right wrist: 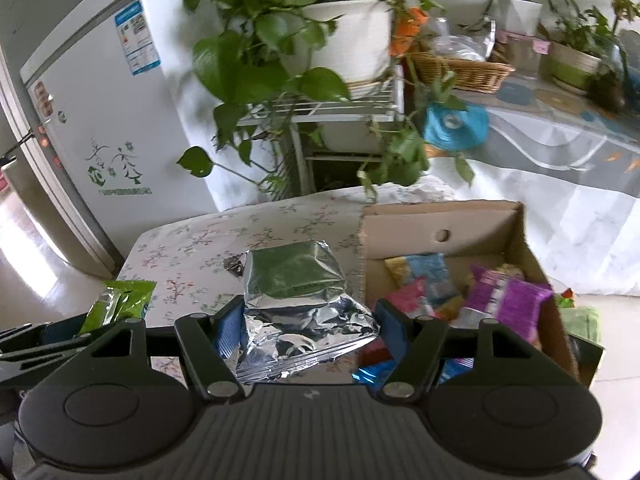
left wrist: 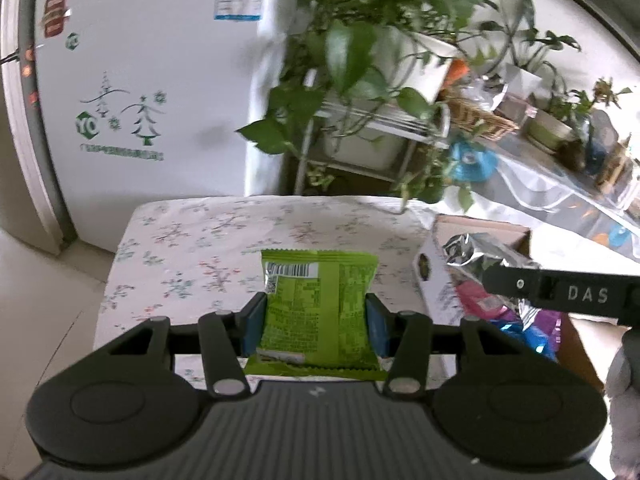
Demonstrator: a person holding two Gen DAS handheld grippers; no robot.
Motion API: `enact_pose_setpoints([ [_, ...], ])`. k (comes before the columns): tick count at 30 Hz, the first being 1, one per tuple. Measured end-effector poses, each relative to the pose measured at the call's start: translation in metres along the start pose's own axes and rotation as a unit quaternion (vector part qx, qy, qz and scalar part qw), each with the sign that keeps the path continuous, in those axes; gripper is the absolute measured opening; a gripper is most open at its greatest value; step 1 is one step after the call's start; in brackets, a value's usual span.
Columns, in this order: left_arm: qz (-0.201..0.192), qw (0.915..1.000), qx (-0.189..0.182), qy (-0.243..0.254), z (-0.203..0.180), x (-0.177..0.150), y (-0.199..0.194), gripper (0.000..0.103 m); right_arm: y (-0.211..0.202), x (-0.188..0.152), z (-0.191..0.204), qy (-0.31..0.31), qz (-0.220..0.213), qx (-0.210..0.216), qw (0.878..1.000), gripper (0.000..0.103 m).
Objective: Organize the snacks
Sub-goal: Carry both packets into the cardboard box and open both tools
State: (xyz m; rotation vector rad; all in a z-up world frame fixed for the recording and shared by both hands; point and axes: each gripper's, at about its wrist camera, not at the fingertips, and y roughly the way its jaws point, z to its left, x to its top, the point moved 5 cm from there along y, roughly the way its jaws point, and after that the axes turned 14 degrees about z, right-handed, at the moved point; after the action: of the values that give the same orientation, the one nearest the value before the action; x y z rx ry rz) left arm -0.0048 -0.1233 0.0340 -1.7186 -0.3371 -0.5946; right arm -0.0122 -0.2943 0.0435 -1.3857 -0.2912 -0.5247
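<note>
Left gripper [left wrist: 316,320] grasps green packet [left wrist: 318,300], right gripper [right wrist: 308,330] silver packet [right wrist: 298,304] (box [right wrist: 440,216] beside)

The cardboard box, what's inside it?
The cardboard box holds a pile of snack packets: a purple one, a pink one and a blue one. Whatever lies beneath them is covered.
</note>
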Motion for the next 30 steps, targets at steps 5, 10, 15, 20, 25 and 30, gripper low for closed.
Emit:
enact_pose_setpoints([
  [5, 0.002, 0.9998, -0.015, 0.014, -0.025, -0.001, -0.002, 0.050, -0.013, -0.006, -0.024, 0.015, -0.008, 0.000, 1.000, 0.075],
  [10, 0.004, 0.9992, -0.029, 0.027, -0.049, -0.001, -0.003, 0.050, -0.026, -0.012, -0.049, 0.040, -0.019, -0.005, 0.999, 0.075],
  [15, 0.010, 0.9982, -0.045, 0.039, -0.071, -0.003, -0.001, 0.050, -0.036, -0.019, -0.071, 0.068, -0.026, -0.011, 0.997, 0.075],
  [20, 0.018, 0.9961, -0.061, 0.060, -0.098, -0.009, 0.003, 0.050, -0.044, -0.028, -0.092, 0.101, -0.029, -0.017, 0.994, 0.075],
  [25, 0.034, 0.9930, -0.079, 0.081, -0.126, -0.025, 0.009, 0.050, -0.046, -0.032, -0.106, 0.127, -0.028, -0.020, 0.991, 0.075],
  [30, 0.050, 0.9896, -0.092, 0.098, -0.150, -0.039, 0.017, 0.050, -0.045, -0.035, -0.119, 0.156, -0.025, -0.017, 0.987, 0.075],
])
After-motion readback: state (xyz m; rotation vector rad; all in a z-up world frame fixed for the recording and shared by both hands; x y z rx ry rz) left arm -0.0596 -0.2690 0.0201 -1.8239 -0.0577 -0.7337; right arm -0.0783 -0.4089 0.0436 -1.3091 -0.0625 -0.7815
